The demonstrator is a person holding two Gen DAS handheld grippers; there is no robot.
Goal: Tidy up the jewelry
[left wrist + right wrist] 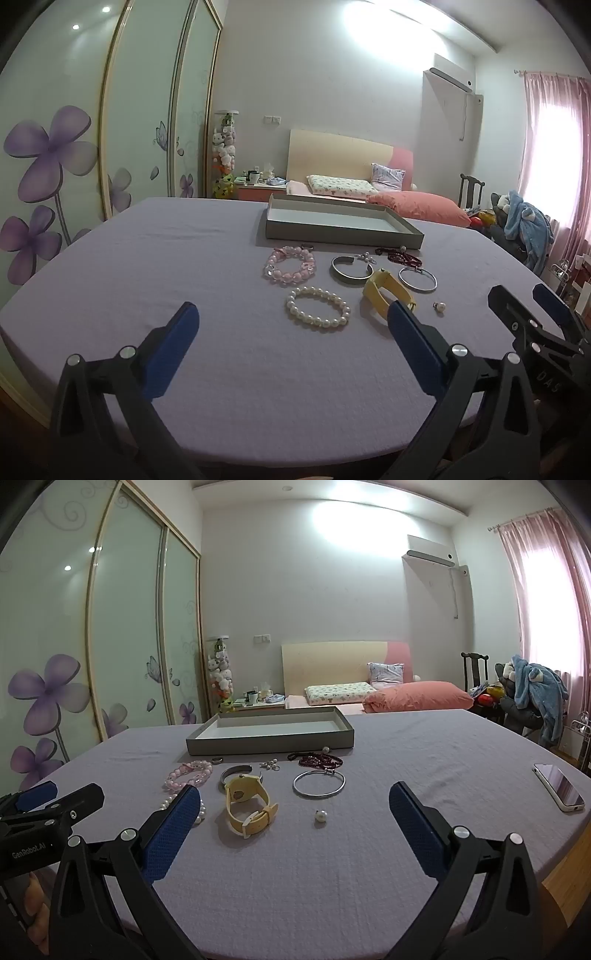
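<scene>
A shallow grey tray (343, 236) (269, 744) lies empty at the far side of the purple-covered table. In front of it lie a pink bead bracelet (290, 266) (189, 773), a white pearl bracelet (318, 308), a silver cuff (352, 272) (236, 771), a yellow watch (388, 290) (249, 805), a thin silver bangle (417, 279) (319, 783), dark red beads (400, 256) (319, 760), a small pearl cluster (270, 764) and a loose pearl (439, 306) (320, 816). My left gripper (291, 332) is open and empty before the pearl bracelet. My right gripper (293, 812) is open and empty before the watch.
A phone (559, 786) lies near the table's right edge. A small ring (217, 760) lies by the tray's front wall. Behind the table are a bed with pink pillows (417, 696), a chair with clothes (532, 698) and sliding wardrobe doors (55, 155).
</scene>
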